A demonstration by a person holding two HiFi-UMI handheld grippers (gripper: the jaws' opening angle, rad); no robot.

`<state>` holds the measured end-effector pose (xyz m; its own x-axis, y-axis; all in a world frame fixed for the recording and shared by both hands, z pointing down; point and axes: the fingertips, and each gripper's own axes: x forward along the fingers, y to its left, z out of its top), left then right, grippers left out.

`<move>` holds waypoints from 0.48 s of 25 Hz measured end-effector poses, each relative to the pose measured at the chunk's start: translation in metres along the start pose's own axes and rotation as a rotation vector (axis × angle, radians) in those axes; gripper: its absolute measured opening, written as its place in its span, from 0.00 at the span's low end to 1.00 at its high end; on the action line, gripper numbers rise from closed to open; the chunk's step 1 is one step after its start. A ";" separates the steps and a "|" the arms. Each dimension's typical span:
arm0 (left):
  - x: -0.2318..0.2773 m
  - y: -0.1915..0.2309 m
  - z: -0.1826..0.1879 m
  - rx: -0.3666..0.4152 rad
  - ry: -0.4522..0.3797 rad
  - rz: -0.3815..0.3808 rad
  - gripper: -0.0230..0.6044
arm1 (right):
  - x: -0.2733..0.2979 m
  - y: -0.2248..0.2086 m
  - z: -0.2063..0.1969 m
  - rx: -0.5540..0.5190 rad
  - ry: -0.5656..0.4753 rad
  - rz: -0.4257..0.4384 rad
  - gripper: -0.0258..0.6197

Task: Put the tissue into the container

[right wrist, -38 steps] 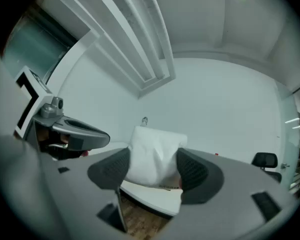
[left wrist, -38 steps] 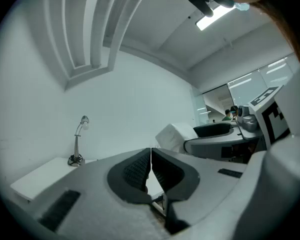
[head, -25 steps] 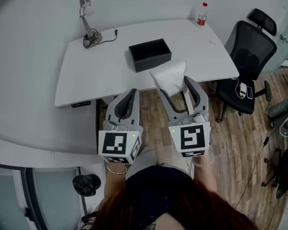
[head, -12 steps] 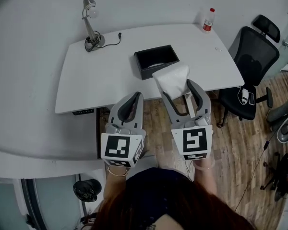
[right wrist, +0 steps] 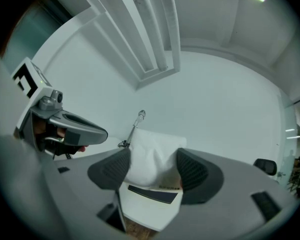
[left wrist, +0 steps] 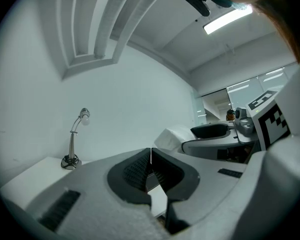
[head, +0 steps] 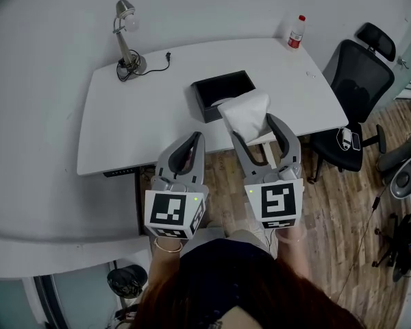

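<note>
Right gripper (head: 255, 127) – fingers clamped on the white tissue (head: 245, 114) by the black container (head: 207, 108); left gripper (head: 192, 141) fingers pressed together, empty.

The tissue (head: 245, 114) looks soft, creased paper, the container (head: 207, 110) matt black, the table (head: 144, 122) smooth white, the floor (head: 329, 204) wood

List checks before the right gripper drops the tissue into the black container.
1. Grip: tissue clamped in right gripper: ok.
2. Target: container on table, opening up: ok.
3. Contents: container interior is dark and partly behind the tissue: cannot tell.
4. Alignment: in the head view the tissue overlaps only the container's near right corner, not the opening: not ok.
5. Clearance: left gripper shut, empty, left of the path: ok.
</note>
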<state>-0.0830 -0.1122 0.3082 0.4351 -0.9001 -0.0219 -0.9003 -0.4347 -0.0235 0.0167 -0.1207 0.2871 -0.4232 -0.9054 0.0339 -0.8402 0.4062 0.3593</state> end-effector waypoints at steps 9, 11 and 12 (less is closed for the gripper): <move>0.012 0.011 -0.001 -0.015 -0.007 -0.036 0.08 | 0.012 0.003 -0.002 -0.010 0.021 -0.021 0.52; 0.016 0.012 -0.001 -0.017 -0.009 -0.043 0.08 | 0.015 0.001 0.000 -0.015 0.023 -0.025 0.52; 0.018 0.013 0.000 -0.017 -0.010 -0.046 0.08 | 0.016 0.000 0.000 -0.018 0.026 -0.026 0.52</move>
<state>-0.0866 -0.1339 0.3078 0.4757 -0.8791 -0.0313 -0.8796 -0.4757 -0.0074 0.0097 -0.1351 0.2879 -0.3920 -0.9187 0.0490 -0.8445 0.3805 0.3769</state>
